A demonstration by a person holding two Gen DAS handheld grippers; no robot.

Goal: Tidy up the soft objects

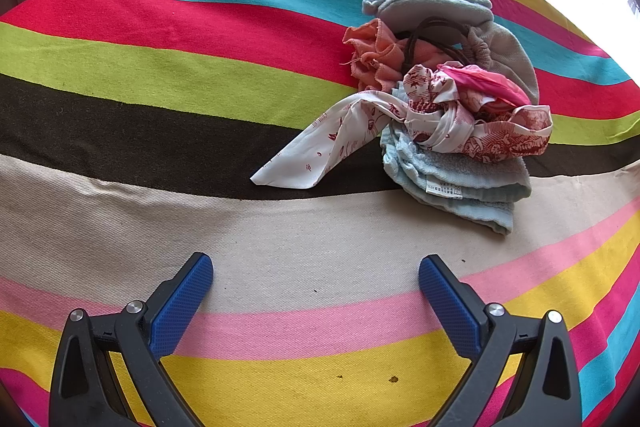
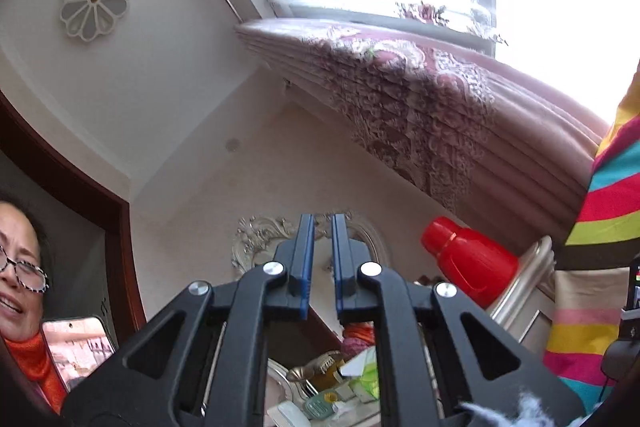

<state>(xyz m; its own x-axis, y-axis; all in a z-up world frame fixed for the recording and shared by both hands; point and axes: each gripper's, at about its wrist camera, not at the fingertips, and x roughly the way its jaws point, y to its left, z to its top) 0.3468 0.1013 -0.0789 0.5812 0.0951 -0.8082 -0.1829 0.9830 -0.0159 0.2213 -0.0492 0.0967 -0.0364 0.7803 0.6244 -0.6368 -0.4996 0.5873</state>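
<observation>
A heap of soft things lies on the striped bedspread [image 1: 160, 67], right of centre in the left wrist view. In it are a folded light blue towel [image 1: 460, 179], a white scarf with red print [image 1: 444, 125] trailing a strip to the left, a salmon cloth [image 1: 372, 57], a grey fleece piece [image 1: 424, 9], a bright pink item [image 1: 486, 83] and a dark elastic loop [image 1: 436, 29]. My left gripper [image 1: 316, 261] hovers wide open, nearer than the heap, and holds nothing. My right gripper [image 2: 322, 219] points up at the wall; a narrow gap separates its blue pads and nothing is between them.
In the right wrist view a red bottle [image 2: 472, 259] stands by a silver frame, the striped bedspread's edge [image 2: 612, 195] hangs at the right, and pink curtains [image 2: 420, 107] cover the window. A person [image 2: 24, 347] with a phone [image 2: 76, 343] is at the lower left. Clutter [image 2: 340, 387] lies below.
</observation>
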